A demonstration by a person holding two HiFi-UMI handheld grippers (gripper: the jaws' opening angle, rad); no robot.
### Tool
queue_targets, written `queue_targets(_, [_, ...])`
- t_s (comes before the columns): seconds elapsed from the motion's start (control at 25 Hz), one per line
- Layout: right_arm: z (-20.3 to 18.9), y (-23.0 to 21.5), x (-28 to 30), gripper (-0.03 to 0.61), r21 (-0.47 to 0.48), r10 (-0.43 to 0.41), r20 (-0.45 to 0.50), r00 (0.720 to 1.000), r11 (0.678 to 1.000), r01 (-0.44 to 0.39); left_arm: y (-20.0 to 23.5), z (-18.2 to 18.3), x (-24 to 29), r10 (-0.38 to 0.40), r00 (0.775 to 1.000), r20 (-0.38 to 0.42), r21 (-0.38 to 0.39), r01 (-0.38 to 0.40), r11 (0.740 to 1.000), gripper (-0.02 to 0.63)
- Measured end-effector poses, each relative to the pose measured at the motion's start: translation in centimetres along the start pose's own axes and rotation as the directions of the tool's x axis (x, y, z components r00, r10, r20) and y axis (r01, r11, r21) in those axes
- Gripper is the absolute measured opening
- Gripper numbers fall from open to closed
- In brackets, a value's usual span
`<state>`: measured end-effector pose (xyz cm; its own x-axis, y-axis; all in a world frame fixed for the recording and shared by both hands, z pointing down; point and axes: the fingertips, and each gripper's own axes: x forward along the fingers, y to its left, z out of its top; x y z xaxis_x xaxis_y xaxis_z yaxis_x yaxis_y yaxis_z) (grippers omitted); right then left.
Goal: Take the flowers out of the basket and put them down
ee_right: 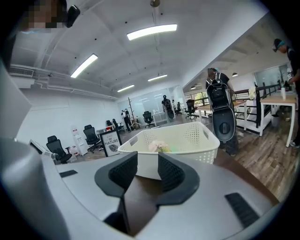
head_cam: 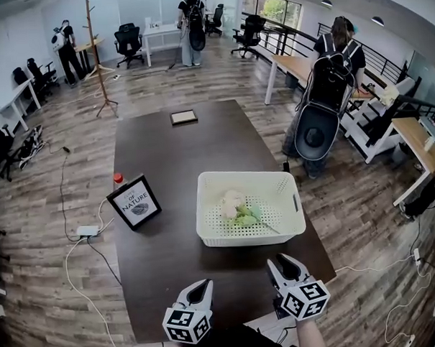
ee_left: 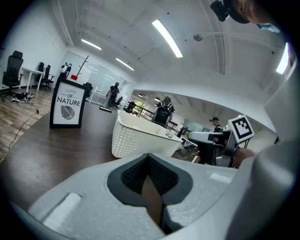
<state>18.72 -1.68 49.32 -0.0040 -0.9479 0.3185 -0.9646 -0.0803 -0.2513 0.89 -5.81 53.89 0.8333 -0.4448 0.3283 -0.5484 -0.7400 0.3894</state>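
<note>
A white perforated basket stands on the dark table, right of the middle. Pale pink and green flowers lie on its floor. Both grippers hover over the table's near edge, short of the basket. My left gripper is shut with nothing in it; in the left gripper view its pads meet, and the basket lies ahead to the right. My right gripper is partly open and empty. In the right gripper view its jaws stand apart, facing the basket, with the flowers showing over the rim.
A framed "Love of Nature" sign leans at the table's left edge, a red-capped bottle behind it. A small dark frame lies at the far end. A person with a backpack stands right of the table.
</note>
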Motion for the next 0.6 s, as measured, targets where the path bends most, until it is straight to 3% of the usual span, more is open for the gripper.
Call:
queue_targets(0.32, [2.7, -0.1, 2.5, 0.164, -0.101, 0.024, -0.044, 0.999, 0.995, -0.029, 1.7, -0.1, 0.1, -0.001, 1.000, -0.030, -0.001, 0.001, 1.000, 0.009])
queue_targets(0.6, [6.0, -1.3, 3.6, 0.194, -0.183, 0.037, -0.064, 0.997, 0.982, -0.048, 0.4, 0.2, 0.6, 0.002, 1.000, -0.029, 0.003, -0.002, 1.000, 0.009])
